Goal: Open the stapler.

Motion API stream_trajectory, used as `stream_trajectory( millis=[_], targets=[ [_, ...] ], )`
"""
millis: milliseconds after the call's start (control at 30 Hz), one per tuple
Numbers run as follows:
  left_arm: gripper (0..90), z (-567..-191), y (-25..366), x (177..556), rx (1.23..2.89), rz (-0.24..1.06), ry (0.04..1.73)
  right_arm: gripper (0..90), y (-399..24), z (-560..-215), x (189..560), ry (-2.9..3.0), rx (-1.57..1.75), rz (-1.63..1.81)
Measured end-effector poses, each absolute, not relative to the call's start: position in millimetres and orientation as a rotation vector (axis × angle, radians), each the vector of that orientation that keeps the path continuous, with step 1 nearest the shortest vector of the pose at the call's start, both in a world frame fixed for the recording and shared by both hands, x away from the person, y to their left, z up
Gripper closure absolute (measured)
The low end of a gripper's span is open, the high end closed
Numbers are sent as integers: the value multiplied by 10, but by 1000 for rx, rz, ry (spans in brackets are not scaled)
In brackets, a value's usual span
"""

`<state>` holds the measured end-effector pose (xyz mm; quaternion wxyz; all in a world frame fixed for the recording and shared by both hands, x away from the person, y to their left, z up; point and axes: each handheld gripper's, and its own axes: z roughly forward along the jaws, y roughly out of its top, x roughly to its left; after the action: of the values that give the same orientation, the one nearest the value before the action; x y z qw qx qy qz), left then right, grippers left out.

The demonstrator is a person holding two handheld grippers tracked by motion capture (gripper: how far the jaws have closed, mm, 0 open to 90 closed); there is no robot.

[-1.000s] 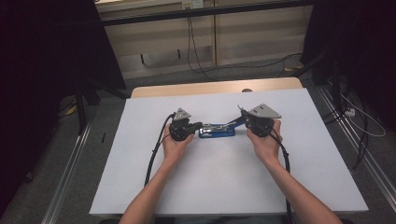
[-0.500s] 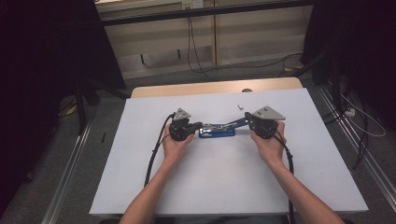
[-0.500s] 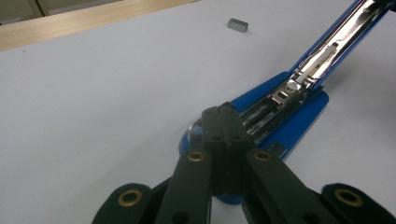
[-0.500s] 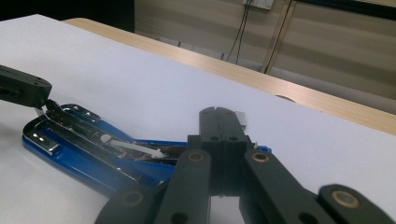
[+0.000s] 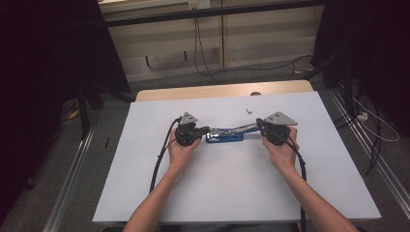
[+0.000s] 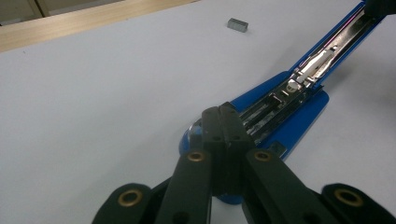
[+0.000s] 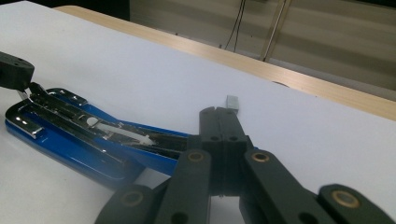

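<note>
Blue stapler point(image 5: 224, 137) swung wider open; right gripper point(image 5: 263, 126), clamped on its lid, has drifted toward 3 o'clock; left gripper point(image 5: 207, 129), jaws together, pins base; magazine exposed for the staple strip point(image 5: 249, 110).

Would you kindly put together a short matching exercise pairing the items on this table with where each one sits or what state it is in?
Things:
1. stapler
2. small grey block
3. left gripper
4. right gripper

Descriptions:
A. lies alone on the white sheet, beyond the stapler
B. blue, swung open on the table
C. shut, at the raised far end of the stapler's arm
D. shut, at the stapler's base end

Pairs: 1-B, 2-A, 3-D, 4-C
</note>
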<state>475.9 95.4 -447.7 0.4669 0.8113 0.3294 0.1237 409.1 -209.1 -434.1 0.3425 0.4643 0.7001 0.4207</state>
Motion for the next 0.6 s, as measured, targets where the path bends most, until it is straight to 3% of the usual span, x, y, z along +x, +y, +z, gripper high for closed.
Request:
stream_trajectory(
  millis=[600],
  targets=[
    [900, -4481, 955, 4755, 1983, 299, 817, 900, -2117, -4455, 4121, 1859, 1243, 1065]
  ],
)
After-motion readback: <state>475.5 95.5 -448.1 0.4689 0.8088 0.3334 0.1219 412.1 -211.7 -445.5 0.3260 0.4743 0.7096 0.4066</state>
